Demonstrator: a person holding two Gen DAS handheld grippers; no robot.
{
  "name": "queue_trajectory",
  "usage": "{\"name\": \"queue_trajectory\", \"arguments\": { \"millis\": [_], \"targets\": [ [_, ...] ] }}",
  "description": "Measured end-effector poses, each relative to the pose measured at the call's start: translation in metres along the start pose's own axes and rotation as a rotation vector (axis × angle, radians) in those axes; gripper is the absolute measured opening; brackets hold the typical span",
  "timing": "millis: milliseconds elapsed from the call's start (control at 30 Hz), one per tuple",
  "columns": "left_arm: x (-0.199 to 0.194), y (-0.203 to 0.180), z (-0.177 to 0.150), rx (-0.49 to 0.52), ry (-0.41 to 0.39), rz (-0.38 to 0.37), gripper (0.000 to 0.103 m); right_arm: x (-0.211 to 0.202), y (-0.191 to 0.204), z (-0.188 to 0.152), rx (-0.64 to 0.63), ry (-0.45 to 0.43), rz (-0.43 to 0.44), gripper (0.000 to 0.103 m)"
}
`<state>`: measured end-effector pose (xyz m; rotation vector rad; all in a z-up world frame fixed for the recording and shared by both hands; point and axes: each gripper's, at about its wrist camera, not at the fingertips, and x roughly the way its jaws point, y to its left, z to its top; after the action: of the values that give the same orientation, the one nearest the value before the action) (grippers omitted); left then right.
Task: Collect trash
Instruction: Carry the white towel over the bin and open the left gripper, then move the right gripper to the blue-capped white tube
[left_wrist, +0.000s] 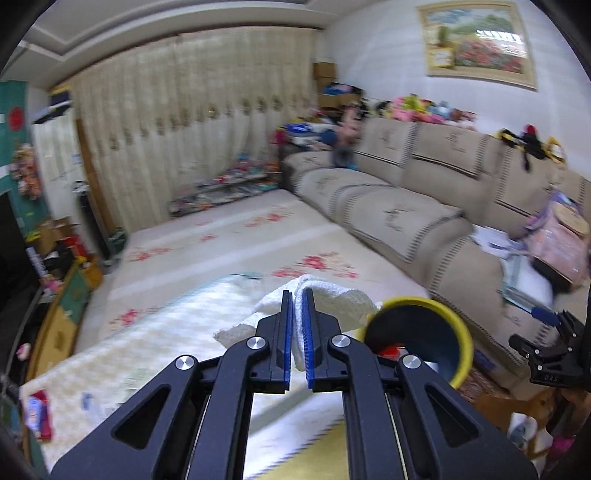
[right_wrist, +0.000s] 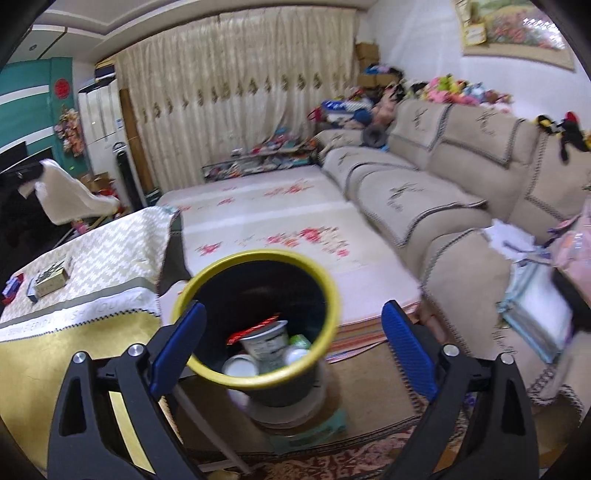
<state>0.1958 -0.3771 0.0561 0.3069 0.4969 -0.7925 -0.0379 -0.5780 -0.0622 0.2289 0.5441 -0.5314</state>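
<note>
Pinching a soft white cloth (left_wrist: 332, 299), the left gripper (left_wrist: 298, 317) needs only a light fold-grip; right gripper (right_wrist: 295, 332) gapes.

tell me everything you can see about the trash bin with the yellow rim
The trash bin is a round, dark container with a bright yellow rim, plastic by the look of it. It stands upright on the floor by the table's corner, open-topped, with no lid in view. Inside lie a white cup with print, a red wrapper, round white lids and something green. The right gripper is open, its blue fingers either side of it in the picture.
</note>
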Motion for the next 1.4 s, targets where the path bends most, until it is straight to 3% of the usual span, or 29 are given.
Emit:
{"name": "queue_trajectory", "arguments": {
  "millis": [167, 333, 433, 467, 500, 700, 933, 1100, 1233, 1400],
  "targets": [
    [0.039, -0.064, -0.003, 0.032, 0.043, -0.112, 0.006, -0.015, -0.027, -0.006, 0.043, -0.023, -0.039, 0.092],
    [0.088, -0.109, -0.009, 0.041, 0.095, -0.172, 0.007, -0.015, -0.047, -0.016, 0.079, -0.011, -0.043, 0.092],
    [0.121, -0.133, -0.016, 0.056, 0.128, -0.166, 0.024, -0.013, -0.053, -0.019, 0.095, -0.007, -0.039, 0.092],
    [0.133, -0.14, -0.021, 0.058, 0.143, -0.158, 0.046, -0.013, -0.054, -0.019, 0.098, -0.008, -0.036, 0.092],
    [0.141, -0.144, -0.025, 0.051, 0.148, -0.154, 0.055, -0.013, -0.056, -0.019, 0.102, -0.01, -0.033, 0.092],
    [0.156, -0.145, -0.04, 0.029, 0.175, -0.152, 0.057, -0.012, -0.058, -0.021, 0.106, -0.009, -0.028, 0.092],
    [0.112, -0.106, -0.045, 0.021, 0.124, -0.115, 0.064, -0.006, -0.043, -0.02, 0.094, 0.007, -0.003, 0.092],
    [0.076, -0.054, -0.052, -0.045, 0.096, -0.068, 0.068, -0.003, -0.009, -0.009, 0.042, 0.001, 0.078, 0.092],
    [0.047, 0.004, -0.068, -0.125, 0.081, 0.001, 0.069, 0.003, 0.045, 0.004, -0.031, 0.003, 0.193, 0.092],
    [-0.002, 0.095, -0.1, -0.21, 0.035, 0.177, 0.069, 0.011, 0.131, 0.018, -0.186, 0.016, 0.324, 0.092]
  ]
}}
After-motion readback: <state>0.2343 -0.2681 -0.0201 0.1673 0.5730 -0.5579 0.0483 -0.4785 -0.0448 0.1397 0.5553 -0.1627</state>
